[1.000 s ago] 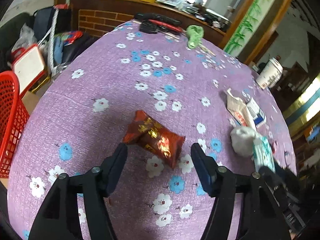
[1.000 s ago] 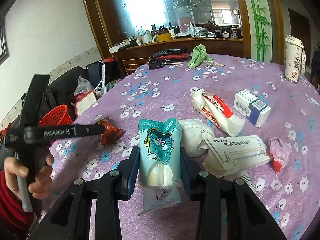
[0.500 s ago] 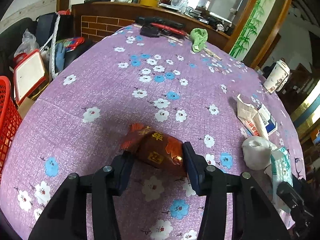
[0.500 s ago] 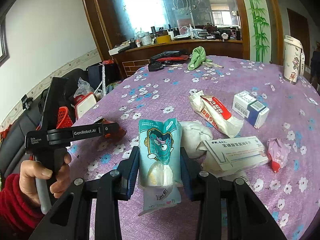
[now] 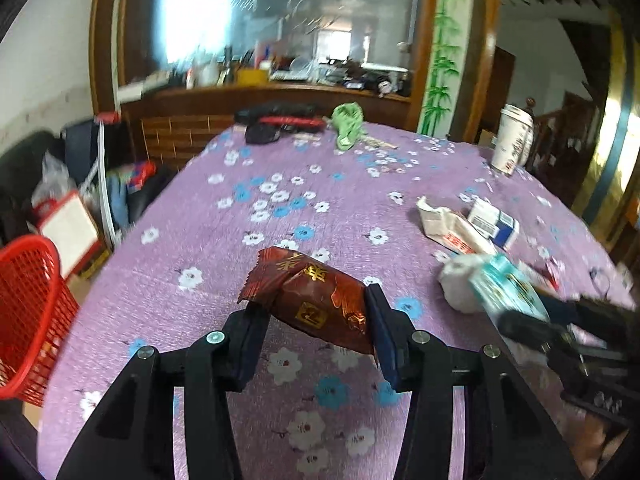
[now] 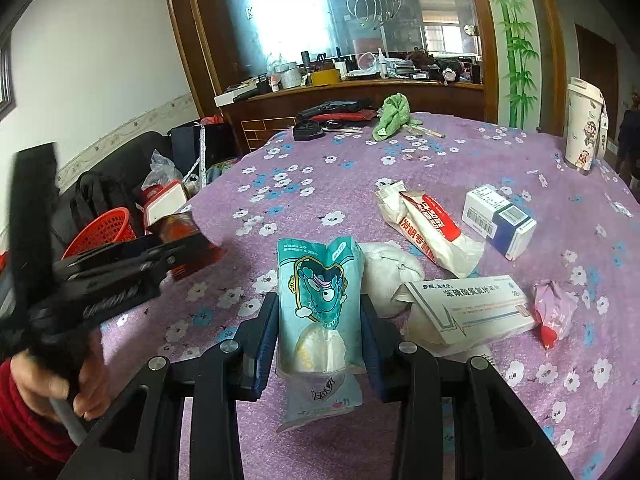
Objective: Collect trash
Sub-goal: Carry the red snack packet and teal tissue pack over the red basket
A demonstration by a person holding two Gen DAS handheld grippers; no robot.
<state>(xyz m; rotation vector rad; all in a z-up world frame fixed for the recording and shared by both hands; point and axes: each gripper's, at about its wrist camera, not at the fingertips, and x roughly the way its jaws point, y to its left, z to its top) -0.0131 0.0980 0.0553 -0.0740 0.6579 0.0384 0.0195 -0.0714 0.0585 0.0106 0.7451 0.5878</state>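
My left gripper (image 5: 316, 312) is shut on a dark red snack wrapper (image 5: 312, 300) with gold print, held lifted over the purple flowered tablecloth (image 5: 280, 208). The same wrapper (image 6: 180, 232) shows at the left of the right wrist view, in the left gripper (image 6: 192, 246) held by a hand in a red sleeve. My right gripper (image 6: 320, 320) is shut on a teal cartoon-printed packet (image 6: 320, 300). Near it lie a white crumpled wad (image 6: 388, 272), a white-and-red pouch (image 6: 428, 228), a white-and-blue box (image 6: 500, 220), a long white carton (image 6: 468, 312) and a pink wrapper (image 6: 554, 312).
A red mesh basket (image 5: 28, 312) stands off the table's left edge, beside bags and a white-lidded box (image 5: 68, 228). At the table's far end lie a green cloth (image 5: 348, 124) and black items (image 5: 276, 120). A tall printed cup (image 6: 584, 124) stands at the far right.
My left gripper shut on the dark red wrapper and lifted it off the cloth while tipping up and rolling. The right gripper stayed still with the teal packet.
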